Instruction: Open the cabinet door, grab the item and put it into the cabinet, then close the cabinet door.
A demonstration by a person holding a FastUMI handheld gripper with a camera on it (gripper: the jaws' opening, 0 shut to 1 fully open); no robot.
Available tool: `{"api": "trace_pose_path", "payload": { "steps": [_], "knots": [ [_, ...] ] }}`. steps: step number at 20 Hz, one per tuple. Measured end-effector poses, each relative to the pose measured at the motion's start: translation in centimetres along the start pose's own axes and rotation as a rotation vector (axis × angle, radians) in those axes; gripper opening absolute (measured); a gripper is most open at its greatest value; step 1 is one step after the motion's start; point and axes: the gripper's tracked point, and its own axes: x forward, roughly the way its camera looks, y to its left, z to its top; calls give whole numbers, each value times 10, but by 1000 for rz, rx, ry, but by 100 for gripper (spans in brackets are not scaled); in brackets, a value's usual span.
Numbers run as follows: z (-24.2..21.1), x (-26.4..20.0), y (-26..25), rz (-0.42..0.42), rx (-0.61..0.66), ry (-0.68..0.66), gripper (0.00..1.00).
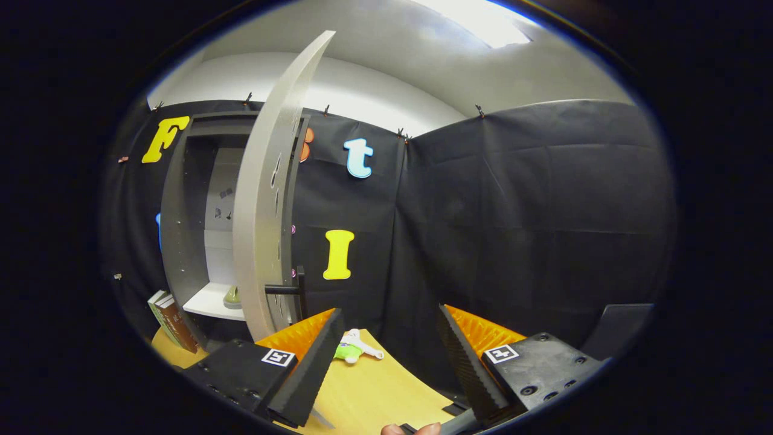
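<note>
The grey cabinet [181, 229] stands at the back left of the wooden table [374, 393]. Its pale door [266, 199] is swung open toward me and stands edge-on, with a dark handle [290, 289] low on its outer side. Inside, a small greenish item [232, 296] rests on the white shelf [208, 302]. A small green and white toy [353, 349] lies on the table just ahead of my left finger. My gripper [386, 338] is open, with nothing between its fingers. The door is ahead and to the left of the fingers.
Two books [172, 323] lean against the cabinet's left side on the table. Black cloth walls close in the back and the right. A dark object [616, 329] sits at the far right. A fingertip [410, 430] shows under the gripper.
</note>
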Motion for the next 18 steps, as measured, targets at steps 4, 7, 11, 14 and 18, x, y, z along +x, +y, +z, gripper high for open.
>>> {"api": "trace_pose_path", "payload": {
  "steps": [4,7,11,14,18],
  "knots": [
    [-3,2,19,13,-1,3,94],
    [-1,-11,35,40,25,23,94],
    [-2,-27,67,106,60,32,94],
    [-1,-37,88,150,73,39,94],
    [-2,-48,134,227,84,48,94]
  ]
}}
